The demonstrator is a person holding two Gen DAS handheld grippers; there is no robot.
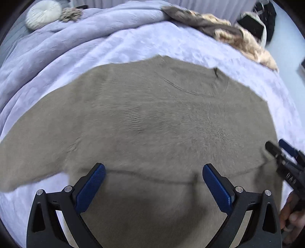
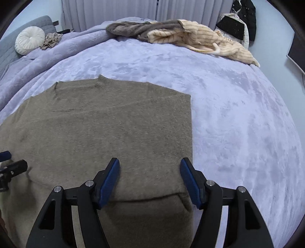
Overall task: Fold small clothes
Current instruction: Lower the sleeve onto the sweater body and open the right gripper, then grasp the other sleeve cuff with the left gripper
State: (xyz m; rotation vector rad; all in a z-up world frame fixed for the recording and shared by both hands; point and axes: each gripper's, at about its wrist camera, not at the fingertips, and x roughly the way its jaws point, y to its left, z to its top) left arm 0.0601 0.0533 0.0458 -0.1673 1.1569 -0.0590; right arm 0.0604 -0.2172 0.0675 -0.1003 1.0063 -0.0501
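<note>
Sweater [image 2: 106, 122] flat on bed [image 2: 238, 118], hem nearest; left gripper [image 1: 153, 177] and right gripper [image 2: 149, 176] spread wide, empty, above it.

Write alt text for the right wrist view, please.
A taupe knit sweater lies flat on a lavender bedspread, with the right hand-held gripper open above its near fold. More clothes are heaped at the bed's far edge.

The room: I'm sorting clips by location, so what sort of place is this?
Most likely a bedroom: a bed under a lavender blanket, a round white cushion near its head, and curtains behind.
</note>
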